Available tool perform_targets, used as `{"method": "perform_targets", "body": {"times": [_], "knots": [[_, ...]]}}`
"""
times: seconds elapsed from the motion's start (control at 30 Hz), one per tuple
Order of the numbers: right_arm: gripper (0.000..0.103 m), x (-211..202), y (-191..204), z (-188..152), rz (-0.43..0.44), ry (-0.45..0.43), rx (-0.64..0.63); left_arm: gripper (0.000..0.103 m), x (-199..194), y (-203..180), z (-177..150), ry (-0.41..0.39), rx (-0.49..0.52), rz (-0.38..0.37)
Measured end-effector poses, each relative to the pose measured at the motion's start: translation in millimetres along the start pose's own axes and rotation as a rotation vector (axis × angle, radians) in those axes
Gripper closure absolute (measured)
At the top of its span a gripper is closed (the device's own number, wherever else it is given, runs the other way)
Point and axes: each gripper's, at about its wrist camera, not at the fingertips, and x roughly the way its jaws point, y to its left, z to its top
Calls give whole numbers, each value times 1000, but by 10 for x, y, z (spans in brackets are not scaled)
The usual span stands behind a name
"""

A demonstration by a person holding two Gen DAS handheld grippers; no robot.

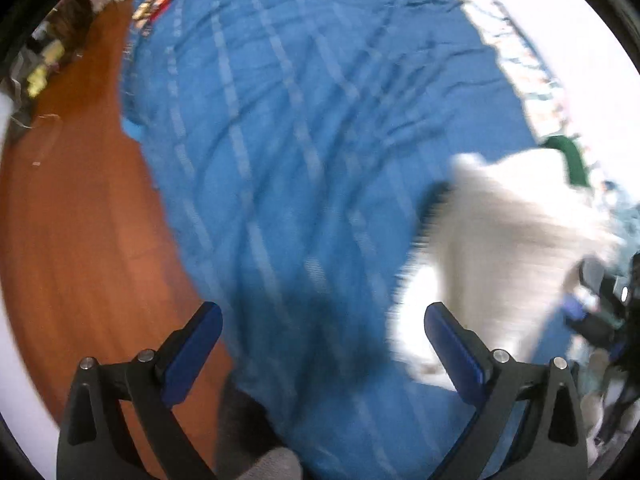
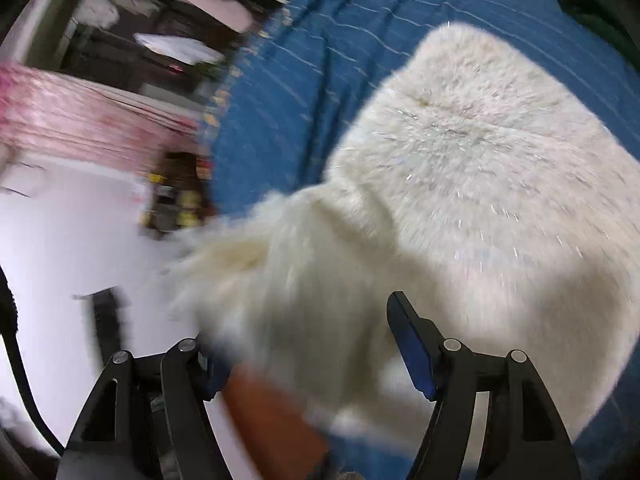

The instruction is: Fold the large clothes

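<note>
Bedroom setup, basically: wooden floor (image 1: 72,240) on one side, and a bed under a blue striped bedspread (image 1: 300,120) doing duty as the work surface.

Starting at the right gripper (image 2: 304,344), its jaws are standing wide apart and a floppy end of the fluffy white garment (image 2: 460,168) is sitting right in the gap between them. It isn't pinched, though; both frames are motion-blurred, so whether the fabric is brushing a pad is hard to call. Beyond that end, the bulk of the garment is lying spread on the bedspread, near the bed's edge.

The left gripper (image 1: 320,344) is also gaping open and holding nothing, hanging over bare bedspread with the garment's edge just off to its right. In that view the other gripper is showing up as a dark blur at the far right.

Handling-wise, this thing is looking like long-pile faux fur: soft, bulky, no stiffness at all, probably a bit heavy for its size. The pile is going to be slippery, so a shallow nip would likely just grab fluff and slide off. Better bet is probably biting deep over a hem or corner with each gripper, so the backing fabric is getting clamped.
</note>
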Motion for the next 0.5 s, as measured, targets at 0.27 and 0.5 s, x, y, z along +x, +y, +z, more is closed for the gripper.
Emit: {"method": "perform_targets", "body": {"times": [0.27,0.5], "knots": [[31,-760,-816,-366,-114,-38,241,0,461,-570,102,39,5,-253],[31,-864,-1468,-574,-197,-75,426,78,1037,-807,402,7,-130,-362]]}}
